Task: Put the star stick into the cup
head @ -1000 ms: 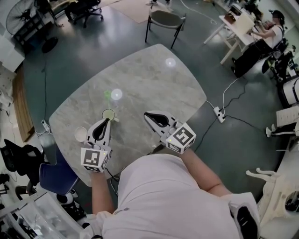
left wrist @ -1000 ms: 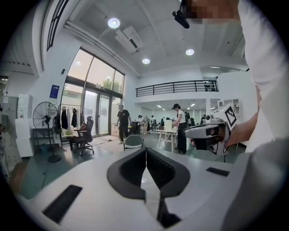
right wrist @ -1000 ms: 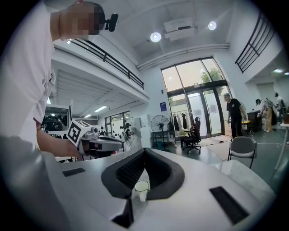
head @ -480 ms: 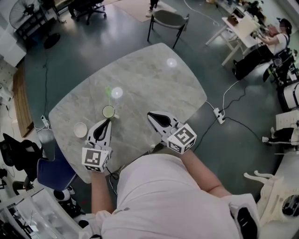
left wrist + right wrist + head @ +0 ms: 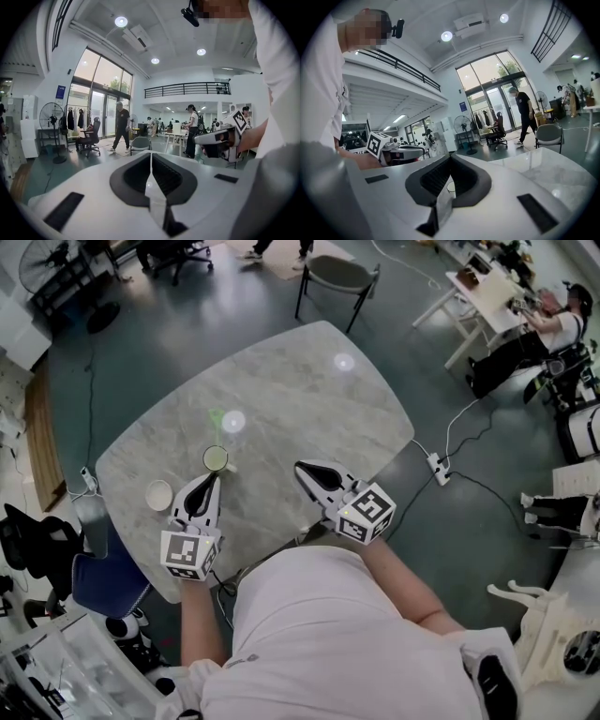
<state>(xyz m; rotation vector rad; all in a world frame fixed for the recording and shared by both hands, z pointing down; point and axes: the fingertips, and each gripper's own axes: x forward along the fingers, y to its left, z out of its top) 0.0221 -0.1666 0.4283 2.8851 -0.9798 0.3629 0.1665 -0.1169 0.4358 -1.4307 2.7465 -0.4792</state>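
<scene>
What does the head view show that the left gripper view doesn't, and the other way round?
Only the head view: the marble table from above, one cup just ahead of the left tongs, a second cup to their left. Only the left gripper view: tall windows, a balcony railing, ceiling lights. Both: the shut left tongs, the right tongs and a grey chair.

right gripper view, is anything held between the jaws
No, the right gripper has its jaws shut against each other with nothing between them.
</scene>
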